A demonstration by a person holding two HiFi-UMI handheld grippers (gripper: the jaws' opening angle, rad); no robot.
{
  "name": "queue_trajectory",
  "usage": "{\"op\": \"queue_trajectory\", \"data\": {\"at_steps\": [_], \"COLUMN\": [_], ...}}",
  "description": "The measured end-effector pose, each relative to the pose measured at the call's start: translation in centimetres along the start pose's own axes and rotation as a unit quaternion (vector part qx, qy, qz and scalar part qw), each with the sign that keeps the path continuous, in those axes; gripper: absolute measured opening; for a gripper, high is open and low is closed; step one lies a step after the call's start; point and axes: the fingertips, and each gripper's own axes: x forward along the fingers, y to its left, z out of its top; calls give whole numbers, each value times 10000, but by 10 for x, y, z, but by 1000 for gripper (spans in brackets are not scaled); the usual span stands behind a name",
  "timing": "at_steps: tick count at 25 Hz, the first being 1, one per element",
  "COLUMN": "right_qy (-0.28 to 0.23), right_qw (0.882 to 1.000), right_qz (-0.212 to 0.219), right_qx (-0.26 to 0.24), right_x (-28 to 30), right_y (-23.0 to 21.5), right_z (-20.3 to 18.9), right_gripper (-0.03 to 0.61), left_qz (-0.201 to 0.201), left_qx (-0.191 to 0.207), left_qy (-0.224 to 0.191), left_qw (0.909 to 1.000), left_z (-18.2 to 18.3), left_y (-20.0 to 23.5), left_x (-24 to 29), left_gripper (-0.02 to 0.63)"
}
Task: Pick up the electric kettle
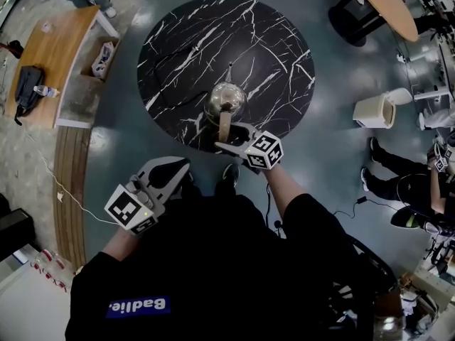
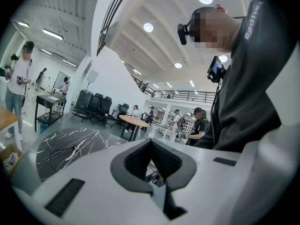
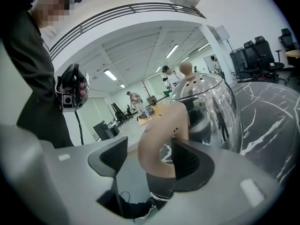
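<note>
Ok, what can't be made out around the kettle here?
- The kettle base: under its own body in the head view, behind the right gripper in the right gripper view.
- Whether the handle touches one pad: they overlap in the right gripper view.
- Left gripper view: kettle outside the frame.

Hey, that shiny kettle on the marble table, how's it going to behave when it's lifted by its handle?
Probably stiff: the kettle looks like polished metal. Gripped by its side handle, the body likely hangs off-centre and may tilt away. The smooth, rounded handle could slip in the open right claw unless squeezed firmly.
</note>
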Motion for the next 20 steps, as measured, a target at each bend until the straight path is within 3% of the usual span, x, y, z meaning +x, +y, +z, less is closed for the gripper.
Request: {"op": "queue_trajectory", "data": {"at_steps": [20], "right_qy": [-71], "right_qw": [9992], "right_qz": [390], "right_qx": [43], "right_x": [24], "right_y": [6], "right_z": [-4], "right_gripper": [256], "left_qz": [177], "left_qx": [-57], "left_qy": [166], "left_qw": [9997], "left_z": [-7], "left_y": [6], "left_x": [-12], "left_gripper": [6]}}
